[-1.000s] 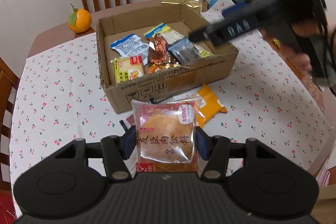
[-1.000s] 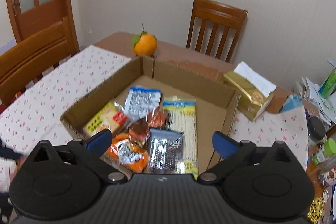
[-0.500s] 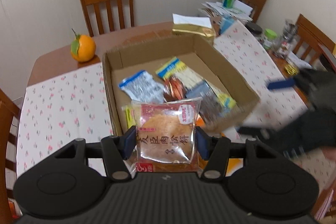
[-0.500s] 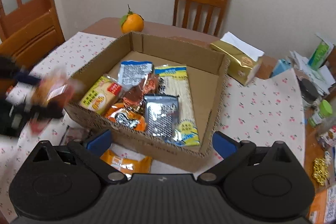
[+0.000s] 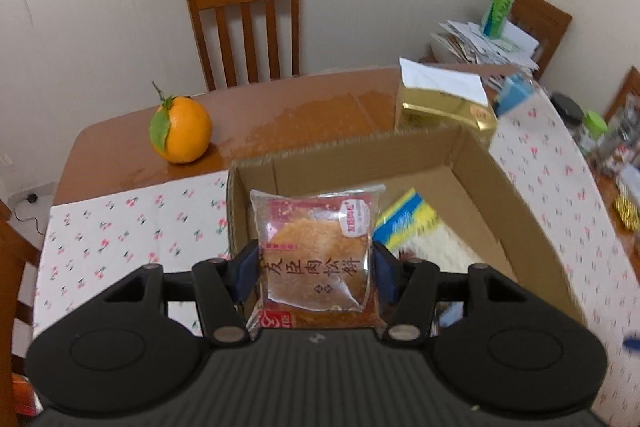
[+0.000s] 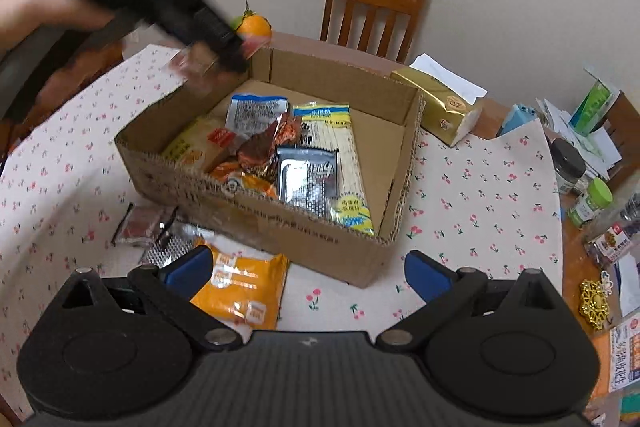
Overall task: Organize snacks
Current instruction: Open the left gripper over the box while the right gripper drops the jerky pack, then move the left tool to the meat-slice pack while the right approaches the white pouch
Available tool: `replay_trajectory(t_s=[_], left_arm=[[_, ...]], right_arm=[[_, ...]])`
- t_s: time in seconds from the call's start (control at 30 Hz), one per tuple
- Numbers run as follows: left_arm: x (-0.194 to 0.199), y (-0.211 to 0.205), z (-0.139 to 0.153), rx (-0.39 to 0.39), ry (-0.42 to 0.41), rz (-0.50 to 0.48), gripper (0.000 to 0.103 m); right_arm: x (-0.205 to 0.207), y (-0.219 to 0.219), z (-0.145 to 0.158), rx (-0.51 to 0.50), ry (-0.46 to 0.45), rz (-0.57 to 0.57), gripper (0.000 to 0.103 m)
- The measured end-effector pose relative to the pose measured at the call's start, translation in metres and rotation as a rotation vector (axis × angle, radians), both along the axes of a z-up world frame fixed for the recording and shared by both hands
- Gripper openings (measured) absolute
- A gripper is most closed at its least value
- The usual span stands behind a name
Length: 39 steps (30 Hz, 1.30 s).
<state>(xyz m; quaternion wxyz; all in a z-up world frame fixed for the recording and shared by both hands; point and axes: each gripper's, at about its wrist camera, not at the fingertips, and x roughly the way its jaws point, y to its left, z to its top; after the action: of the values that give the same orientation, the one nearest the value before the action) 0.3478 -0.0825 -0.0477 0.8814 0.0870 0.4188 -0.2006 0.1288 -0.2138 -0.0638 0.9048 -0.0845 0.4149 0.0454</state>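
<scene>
My left gripper (image 5: 314, 267) is shut on a clear-wrapped red meat-floss cake packet (image 5: 316, 251), held above the near left corner of the open cardboard box (image 5: 516, 195). In the right wrist view that gripper is a dark blur (image 6: 192, 23) over the box's far left corner, with a hand behind it. The box (image 6: 280, 227) holds several snack packets, among them a yellow-and-blue noodle pack (image 6: 344, 163) and a grey foil pack (image 6: 306, 179). My right gripper (image 6: 308, 271) stands open and empty, above the table in front of the box. An orange packet (image 6: 244, 291) lies by its left finger.
An orange fruit (image 5: 180, 131) sits on the bare wood at the far left. A gold tissue pack (image 5: 444, 107) lies behind the box. Two small packets (image 6: 152, 231) rest on the cloth left of the box. Jars and papers (image 6: 580, 187) crowd the right side. Wooden chairs ring the table.
My left gripper has carried the cake packet forward from in front of the box to over its near left corner. My right gripper has drawn back from above the box to the table before it.
</scene>
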Motion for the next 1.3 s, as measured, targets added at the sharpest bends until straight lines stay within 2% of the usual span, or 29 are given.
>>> replay_trajectory(t_s=[0.07,0.13,0.17,0.2,0.27,0.5,0.7,0.97,1.3], left_arm=[[0.008,-0.005,0.001,0.007,-0.026,0.011,0.06],[0.011,-0.011,0.003,0.032,-0.052,0.019,0.077],[0.011,-0.012,0.005,0.033,-0.057,0.025,0.092],[0.009,-0.012,0.008,0.024,-0.072,0.027,0.097],[0.003,-0.011,0.014,0.021,-0.105,0.027,0.098],[-0.025,-0.002,0.02,0.096,-0.137,0.035,0.1],[-0.056,0.013,0.018,0.106,-0.147,0.04,0.1],[-0.1,0.031,0.005,0.084,-0.123,0.063,0.1],[-0.159,0.055,-0.032,0.056,-0.038,0.098,0.1]], right_arm=[[-0.003,0.001,-0.001,-0.007,0.004,0.002,0.103],[-0.005,0.0,-0.002,-0.006,0.004,-0.001,0.103],[-0.006,-0.001,-0.002,-0.004,0.003,-0.003,0.103],[-0.007,-0.001,-0.002,-0.002,0.0,-0.003,0.103],[-0.008,-0.002,-0.001,-0.001,-0.004,-0.001,0.103],[-0.013,-0.001,0.0,-0.023,-0.021,0.011,0.103],[-0.022,0.002,-0.003,-0.023,-0.01,0.036,0.103],[-0.04,0.003,-0.01,0.025,0.014,0.081,0.103],[-0.062,0.025,-0.03,0.048,0.097,0.192,0.103]])
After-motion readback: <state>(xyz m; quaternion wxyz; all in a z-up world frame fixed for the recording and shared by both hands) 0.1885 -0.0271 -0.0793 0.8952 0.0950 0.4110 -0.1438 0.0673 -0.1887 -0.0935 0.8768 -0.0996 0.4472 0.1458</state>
